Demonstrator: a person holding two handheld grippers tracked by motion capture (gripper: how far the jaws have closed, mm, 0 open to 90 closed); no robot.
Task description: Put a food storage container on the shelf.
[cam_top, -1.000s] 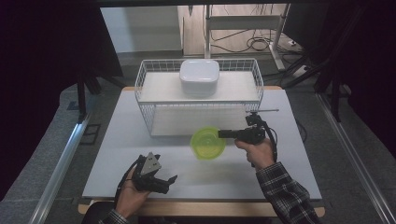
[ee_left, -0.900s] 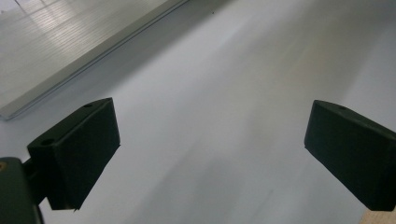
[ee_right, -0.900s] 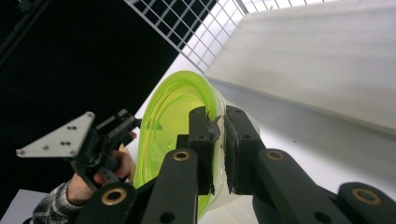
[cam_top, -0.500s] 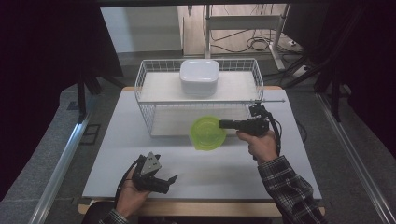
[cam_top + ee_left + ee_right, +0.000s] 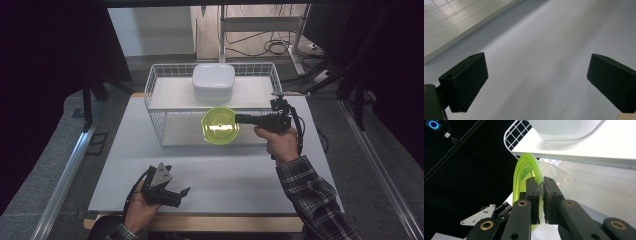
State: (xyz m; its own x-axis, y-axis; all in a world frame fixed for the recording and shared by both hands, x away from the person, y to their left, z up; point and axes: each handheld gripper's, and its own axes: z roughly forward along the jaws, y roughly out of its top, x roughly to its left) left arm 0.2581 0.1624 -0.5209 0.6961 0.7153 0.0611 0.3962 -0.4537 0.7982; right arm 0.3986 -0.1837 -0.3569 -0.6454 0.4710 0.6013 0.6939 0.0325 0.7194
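Right gripper [image 5: 239,119] clamped on rim of green bowl [image 5: 220,125], held in air at front of wire rack [image 5: 165,125], right gripper view shows bowl translucent, seen edge-on, white box [image 5: 214,82] on rack shelf, left gripper [image 5: 181,195] w/ jaws wide, low near front-left bench [image 5: 230,170] edge.

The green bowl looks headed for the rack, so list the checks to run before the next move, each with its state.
1. Right gripper shut on the green bowl rim: ok.
2. Bowl off the table: ok.
3. Bowl clear of the wire rack front: cannot tell.
4. Room on the rack's top shelf beside the white container: ok.
5. Left gripper open, low at the near edge, away from the rack: ok.
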